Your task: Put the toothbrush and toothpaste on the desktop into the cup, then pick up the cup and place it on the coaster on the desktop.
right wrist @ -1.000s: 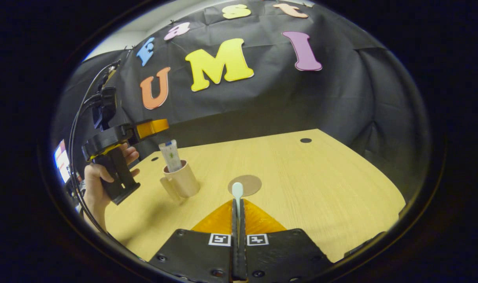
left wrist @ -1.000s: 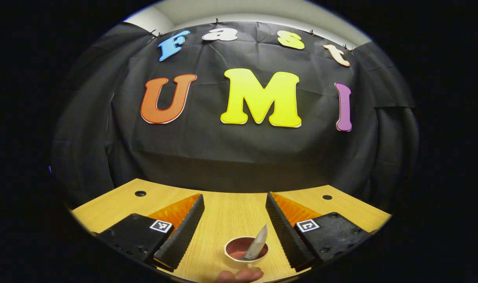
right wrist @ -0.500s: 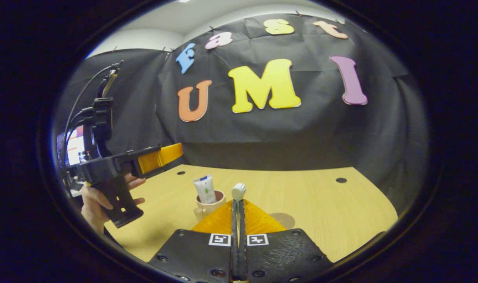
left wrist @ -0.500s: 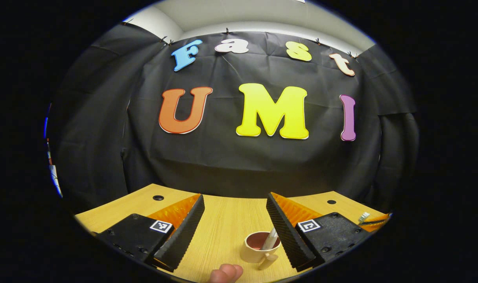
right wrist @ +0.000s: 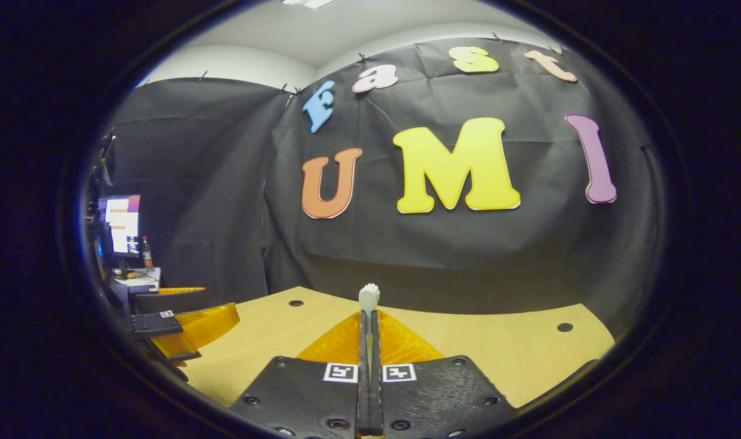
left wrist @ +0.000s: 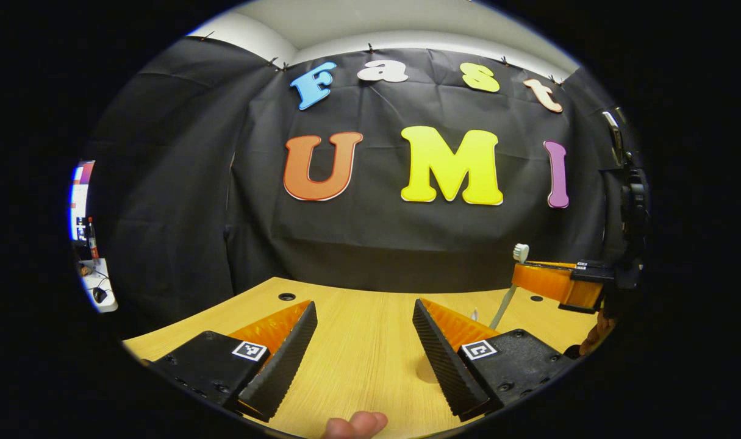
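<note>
I keep the right tool [right wrist: 368, 341] pinched on the white plastic toothbrush [right wrist: 368, 300]; its long axis runs forward along the fingers, head beyond the tips. The left tool [left wrist: 364, 350] stands spread above the light wooden counter [left wrist: 361, 341].

I'm seeing even overhead light brightening the desk [left wrist: 358, 347] with soft shadows, while the fisheye is bending the edges and a monitor [right wrist: 123, 224] is glaring slightly, washed out.
</note>
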